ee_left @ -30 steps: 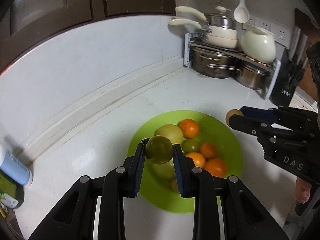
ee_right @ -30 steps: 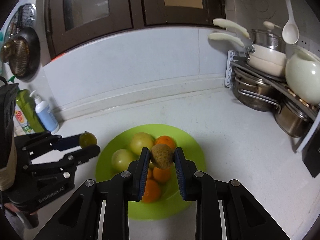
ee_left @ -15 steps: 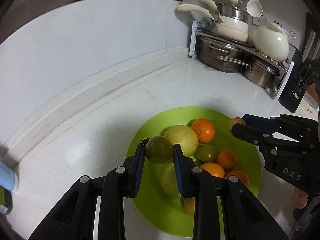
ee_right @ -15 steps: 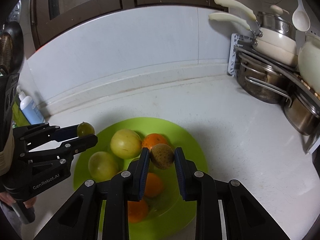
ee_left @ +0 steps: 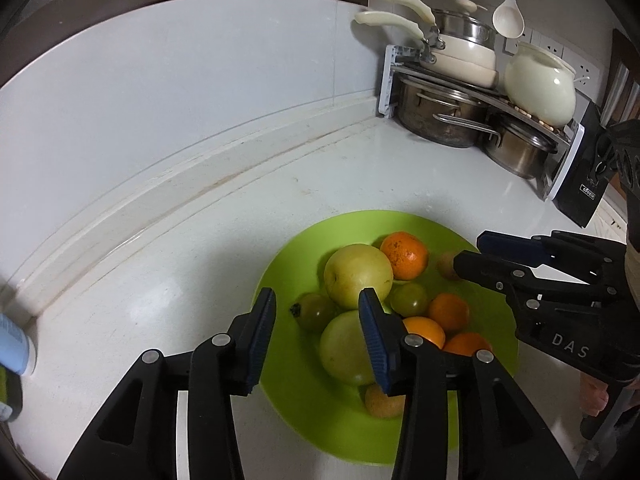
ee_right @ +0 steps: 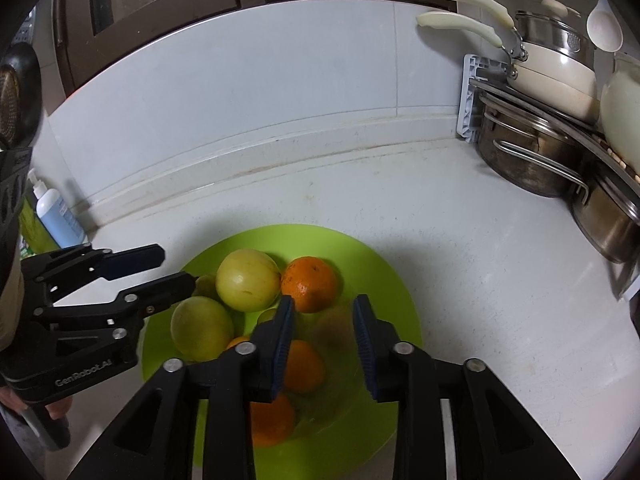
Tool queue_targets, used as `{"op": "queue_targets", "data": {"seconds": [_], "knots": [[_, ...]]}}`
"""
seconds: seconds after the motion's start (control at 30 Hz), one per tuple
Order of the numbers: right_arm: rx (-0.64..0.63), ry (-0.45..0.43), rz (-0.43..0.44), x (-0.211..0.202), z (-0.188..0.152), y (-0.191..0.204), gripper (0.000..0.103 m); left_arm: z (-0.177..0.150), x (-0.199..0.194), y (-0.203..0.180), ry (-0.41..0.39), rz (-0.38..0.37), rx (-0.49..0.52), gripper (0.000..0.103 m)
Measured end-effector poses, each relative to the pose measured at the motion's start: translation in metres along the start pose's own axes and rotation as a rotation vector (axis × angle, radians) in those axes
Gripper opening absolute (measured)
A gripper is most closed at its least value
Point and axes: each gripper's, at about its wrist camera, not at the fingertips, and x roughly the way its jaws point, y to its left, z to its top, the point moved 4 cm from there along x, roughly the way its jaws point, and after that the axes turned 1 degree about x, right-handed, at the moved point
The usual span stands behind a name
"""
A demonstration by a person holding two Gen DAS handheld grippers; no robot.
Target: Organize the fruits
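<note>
brown fruit (ee_right: 334,326) motion-blurred, bottle (ee_left: 14,346) cropped

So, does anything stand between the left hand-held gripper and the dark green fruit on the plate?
Nothing visible does. The left hand-held gripper, jaws just opened and gripping nothing, hangs over the dark green fruit on the green plate.

A white stone countertop (ee_left: 224,264) carries a round lime-green plastic plate (ee_left: 288,380) directly below the left gripper (ee_left: 318,312), a blue-white bottle (ee_left: 14,346) far left, steel pots (ee_left: 436,118) beyond right.
</note>
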Motion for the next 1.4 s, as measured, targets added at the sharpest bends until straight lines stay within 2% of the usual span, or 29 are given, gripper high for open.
{"op": "queue_targets", "data": {"seconds": [0.13, 0.23, 0.3, 0.43, 0.53, 0.63, 0.73, 1.0, 1.4], "knots": [[-0.006, -0.007, 0.001, -0.007, -0.004, 0.003, 0.034, -0.006, -0.011, -0.003, 0.002, 0.02, -0.019, 0.047], [-0.005, -0.023, -0.006, -0.018, -0.008, 0.006, 0.04, -0.013, -0.023, -0.007, -0.011, 0.028, -0.028, 0.051], [-0.008, -0.04, -0.009, -0.029, -0.01, 0.009, 0.04, -0.017, -0.035, -0.01, -0.029, 0.039, -0.042, 0.058], [-0.018, -0.077, -0.013, -0.054, -0.018, 0.014, 0.041, -0.026, -0.06, -0.016, -0.055, 0.063, -0.055, 0.063], [-0.028, -0.109, -0.021, -0.076, -0.025, 0.018, 0.048, -0.034, -0.084, -0.022, -0.083, 0.077, -0.058, 0.067], [-0.038, -0.144, -0.027, -0.099, -0.035, 0.021, 0.05, -0.046, -0.108, -0.031, -0.103, 0.096, -0.058, 0.069], [-0.042, -0.174, -0.028, -0.122, -0.048, 0.025, 0.056, -0.058, -0.13, -0.039, -0.129, 0.11, -0.068, 0.075], [-0.03, -0.226, -0.036, -0.176, -0.085, 0.03, 0.061, -0.09, -0.187, -0.063, -0.219, 0.197, -0.088, 0.086], [-0.03, -0.282, -0.073, -0.239, -0.149, 0.036, 0.073, -0.154, -0.249, -0.099, -0.28, 0.234, -0.104, 0.097]]}}
